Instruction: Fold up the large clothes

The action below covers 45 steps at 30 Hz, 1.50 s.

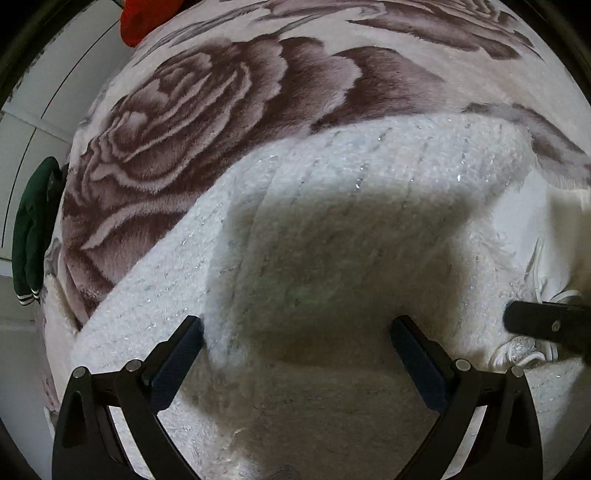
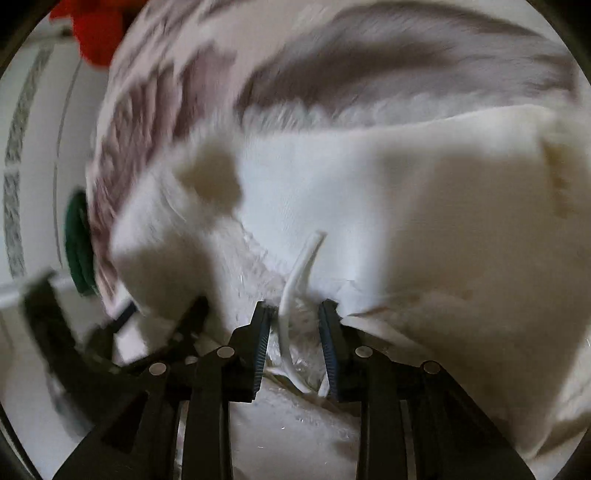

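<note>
Blurred, perhaps green cloth [image 2: 75, 243] leftward.

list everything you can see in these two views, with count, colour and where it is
fuzzy sweater: one, white with silver glitter threads, spread on the blanket under both grippers
drawstring cord: one, white, runs from the sweater down between the right fingers
floral blanket: one, cream with mauve-brown roses, covers the surface beneath the sweater
green garment: one, dark green with white-striped cuff, at the blanket's left edge
red cloth: one, red, at the far top left edge
wall panels: white, far left behind the blanket
left gripper: one, black, fingers wide apart over the sweater
right gripper: one, black, fingers narrowed around the cord; grip unclear
</note>
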Motion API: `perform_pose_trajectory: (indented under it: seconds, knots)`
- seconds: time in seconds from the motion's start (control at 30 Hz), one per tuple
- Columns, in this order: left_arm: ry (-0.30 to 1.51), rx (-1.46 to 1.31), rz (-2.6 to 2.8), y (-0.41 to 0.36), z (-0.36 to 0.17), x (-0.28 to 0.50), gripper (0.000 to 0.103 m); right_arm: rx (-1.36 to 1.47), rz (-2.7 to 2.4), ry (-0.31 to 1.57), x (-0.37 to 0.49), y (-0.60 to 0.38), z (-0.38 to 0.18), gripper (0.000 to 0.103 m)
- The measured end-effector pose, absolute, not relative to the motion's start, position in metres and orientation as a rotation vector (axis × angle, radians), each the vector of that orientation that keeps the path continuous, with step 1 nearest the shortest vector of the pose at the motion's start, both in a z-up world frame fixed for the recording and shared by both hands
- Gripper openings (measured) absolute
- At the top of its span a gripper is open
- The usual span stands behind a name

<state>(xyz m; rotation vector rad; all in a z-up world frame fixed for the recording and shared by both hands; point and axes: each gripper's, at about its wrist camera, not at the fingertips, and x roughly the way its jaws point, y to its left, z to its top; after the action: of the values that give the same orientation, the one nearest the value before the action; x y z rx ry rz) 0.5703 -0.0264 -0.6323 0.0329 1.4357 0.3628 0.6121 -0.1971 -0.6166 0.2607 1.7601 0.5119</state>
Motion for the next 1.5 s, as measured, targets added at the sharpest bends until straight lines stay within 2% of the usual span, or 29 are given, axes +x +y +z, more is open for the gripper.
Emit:
perform_pose_trajectory:
  seconds: [0.03, 0.07, 0.1, 0.33, 0.43, 0.53, 0.63, 0.7, 0.77, 0.87, 0.97, 1.07, 1.23, 1.37, 1.43, 1.47, 1.5]
  knots:
    - [1.431, 0.032, 0.365, -0.027, -0.632, 0.57, 0.103, 0.246, 0.512, 1.747, 0.61, -0.193, -0.613, 0.029]
    - [1.43, 0.031, 0.368, -0.028, -0.632, 0.569, 0.103, 0.235, 0.52, 1.735, 0.608, -0.189, -0.611, 0.015]
    - [1.429, 0.034, 0.371, -0.025, -0.629, 0.569, 0.103, 0.238, 0.53, 1.731, 0.611, -0.174, -0.615, 0.008]
    - [1.372, 0.09, 0.38, -0.03, -0.611, 0.567, 0.103, 0.268, 0.427, 1.557, 0.624, -0.178, -0.575, 0.006]
    - [1.363, 0.11, 0.388, -0.032, -0.609, 0.575, 0.103, 0.274, 0.453, 1.624, 0.64, -0.186, -0.582, 0.006]
    - [1.356, 0.136, 0.369, -0.041, -0.603, 0.583, 0.103, 0.298, 0.444, 1.688, 0.65, -0.207, -0.589, 0.009]
    - [1.324, 0.173, 0.304, -0.057, -0.589, 0.587, 0.103, 0.457, 0.376, 1.605, 0.643, -0.257, -0.563, 0.02]
    - [1.33, 0.179, 0.214, -0.076, -0.585, 0.593, 0.103, 0.544, 0.302, 1.545, 0.632, -0.306, -0.544, 0.039]
    - [1.35, 0.186, 0.127, -0.096, -0.585, 0.603, 0.103, 0.551, 0.194, 1.506, 0.618, -0.35, -0.534, 0.043]
    - [1.376, 0.188, 0.025, -0.131, -0.594, 0.621, 0.103, 0.632, 0.085, 1.51, 0.59, -0.403, -0.538, 0.043]
    - [1.386, 0.356, 0.04, -0.17, -0.629, 0.639, 0.103, 0.675, 0.029, 1.513, 0.55, -0.442, -0.539, 0.043]
    - [1.364, 0.412, 0.064, -0.182, -0.649, 0.65, 0.103, 0.656, -0.05, 1.539, 0.494, -0.461, -0.547, 0.043]
    - [1.328, 0.468, 0.063, -0.183, -0.639, 0.652, 0.103, 0.634, -0.111, 1.606, 0.402, -0.483, -0.553, 0.043]
    - [1.283, 0.469, 0.124, -0.175, -0.611, 0.633, 0.103, 0.618, -0.087, 1.745, 0.333, -0.488, -0.588, 0.046]
    - [1.234, 0.455, 0.151, -0.168, -0.593, 0.617, 0.103, 0.601, -0.116, 1.743, 0.315, -0.488, -0.602, 0.019]
    - [1.214, 0.443, 0.169, -0.164, -0.583, 0.607, 0.103, 0.549, -0.177, 1.735, 0.31, -0.492, -0.607, 0.0]
    - [1.191, 0.434, 0.203, -0.157, -0.572, 0.592, 0.103, 0.57, -0.193, 1.73, 0.309, -0.495, -0.609, 0.0]
